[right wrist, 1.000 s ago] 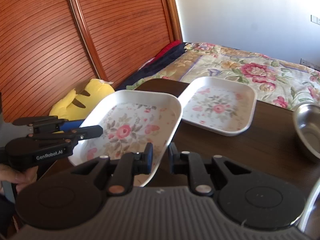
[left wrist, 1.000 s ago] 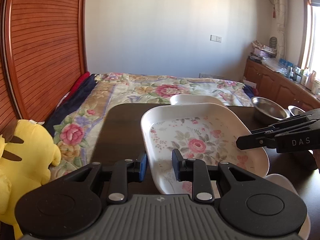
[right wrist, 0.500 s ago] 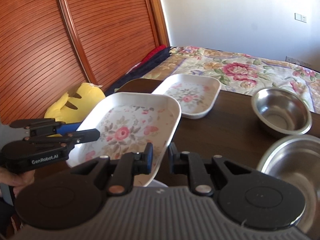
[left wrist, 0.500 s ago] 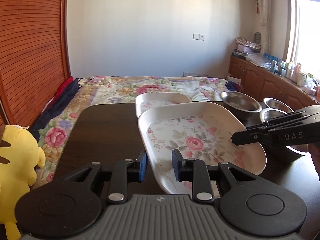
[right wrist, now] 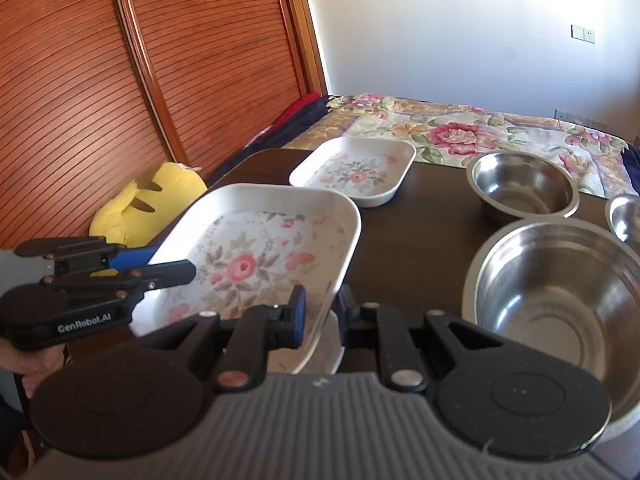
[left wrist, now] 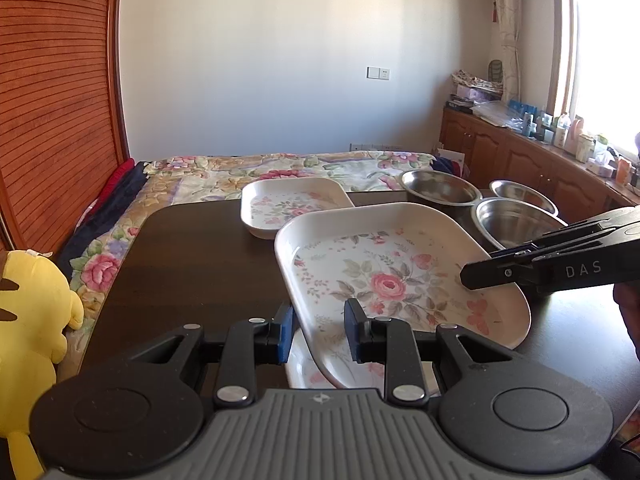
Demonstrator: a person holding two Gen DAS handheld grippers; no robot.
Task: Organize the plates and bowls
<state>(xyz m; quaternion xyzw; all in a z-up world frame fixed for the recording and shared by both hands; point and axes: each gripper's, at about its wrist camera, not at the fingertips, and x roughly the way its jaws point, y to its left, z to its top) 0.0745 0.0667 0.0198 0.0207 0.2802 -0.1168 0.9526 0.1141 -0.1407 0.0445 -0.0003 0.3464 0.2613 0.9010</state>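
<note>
Floral tray [left wrist: 400, 276] hung above the dark table [left wrist: 192, 264] — another floral plate [left wrist: 294, 206] lay beyond. Left gripper [left wrist: 318, 330] and right gripper [right wrist: 322, 312] each clamped its rim.

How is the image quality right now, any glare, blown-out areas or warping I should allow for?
Left wrist view: window blown out white; wardrobe edge bows from fisheye; floral plate sharp. Right wrist view: sunlit wall washed out, bright glints inside the large steel bowl, plate rim overexposed, no motion blur.

The right gripper [right wrist: 320, 312] and left gripper [right wrist: 176, 268] clamp opposite rims of a floral tray [right wrist: 260, 248] raised above the dark table [right wrist: 412, 240] beside steel bowls [right wrist: 560, 304].
</note>
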